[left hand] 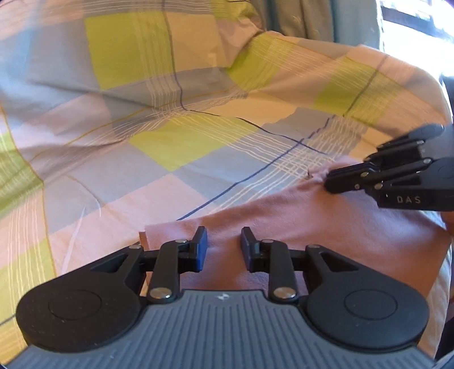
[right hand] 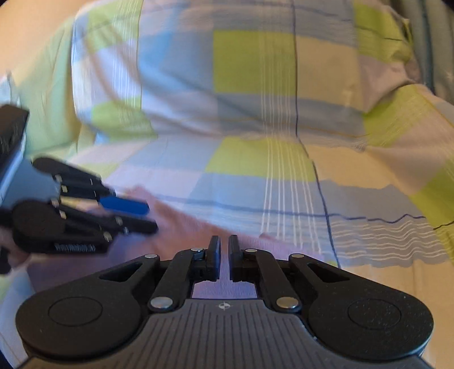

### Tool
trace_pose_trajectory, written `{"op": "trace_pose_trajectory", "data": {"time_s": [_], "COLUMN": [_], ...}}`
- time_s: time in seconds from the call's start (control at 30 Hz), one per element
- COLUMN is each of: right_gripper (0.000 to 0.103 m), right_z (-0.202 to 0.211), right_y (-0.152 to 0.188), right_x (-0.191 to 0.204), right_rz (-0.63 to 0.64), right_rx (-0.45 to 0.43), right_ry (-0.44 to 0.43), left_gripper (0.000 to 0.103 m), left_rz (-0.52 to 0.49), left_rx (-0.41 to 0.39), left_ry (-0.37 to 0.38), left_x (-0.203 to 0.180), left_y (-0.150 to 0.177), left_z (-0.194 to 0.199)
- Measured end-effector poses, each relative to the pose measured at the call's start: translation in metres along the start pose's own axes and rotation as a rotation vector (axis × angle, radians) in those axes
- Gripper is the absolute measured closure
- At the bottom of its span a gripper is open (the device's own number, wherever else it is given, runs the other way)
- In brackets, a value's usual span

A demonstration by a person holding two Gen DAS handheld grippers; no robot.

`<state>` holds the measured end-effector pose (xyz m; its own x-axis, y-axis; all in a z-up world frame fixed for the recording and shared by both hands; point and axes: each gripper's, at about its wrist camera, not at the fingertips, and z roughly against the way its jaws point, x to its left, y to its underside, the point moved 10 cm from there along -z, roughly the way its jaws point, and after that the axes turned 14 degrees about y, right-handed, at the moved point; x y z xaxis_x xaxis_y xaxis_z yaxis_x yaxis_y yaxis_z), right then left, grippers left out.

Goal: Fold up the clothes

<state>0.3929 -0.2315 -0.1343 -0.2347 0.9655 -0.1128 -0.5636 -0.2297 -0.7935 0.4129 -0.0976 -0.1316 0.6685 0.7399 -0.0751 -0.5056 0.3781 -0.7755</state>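
A pink garment [left hand: 298, 227] lies flat on a checked bedspread [left hand: 176, 142]. My left gripper [left hand: 223, 247] hovers over its near left corner with the jaws apart and nothing between them. My right gripper [left hand: 330, 181] comes in from the right and its tips sit at the garment's far edge, nearly closed. In the right wrist view the right gripper [right hand: 224, 257] has its jaws close together with a narrow gap, above the pink garment [right hand: 181, 227]; whether cloth is pinched is not visible. The left gripper [right hand: 147, 217] shows there at the left, blurred, jaws apart.
The bedspread [right hand: 255, 113] covers the whole bed in green, blue, pink and cream checks, with a raised fold at the back. A grey curtain [left hand: 306, 17] and a bright window [left hand: 420, 17] are at the far right.
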Motion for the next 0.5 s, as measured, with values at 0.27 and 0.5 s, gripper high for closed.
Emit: {"op": "trace_pose_trajectory", "data": {"time_s": [0.27, 0.5], "right_gripper": [0.095, 0.096], "right_z": [0.004, 0.003], "right_y": [0.0, -0.013], "right_x": [-0.06, 0.01], "right_rz": [-0.16, -0.011], "right_rx": [-0.052, -0.028], "right_ry": [0.16, -0.053], "left_gripper": [0.084, 0.082], "left_rz": [-0.032, -0.138], "left_rx": [-0.055, 0.003], "left_ry": [-0.037, 0.07], "left_x": [-0.008, -0.046], "left_y": [-0.014, -0.022], "left_z": [0.013, -0.019]}}
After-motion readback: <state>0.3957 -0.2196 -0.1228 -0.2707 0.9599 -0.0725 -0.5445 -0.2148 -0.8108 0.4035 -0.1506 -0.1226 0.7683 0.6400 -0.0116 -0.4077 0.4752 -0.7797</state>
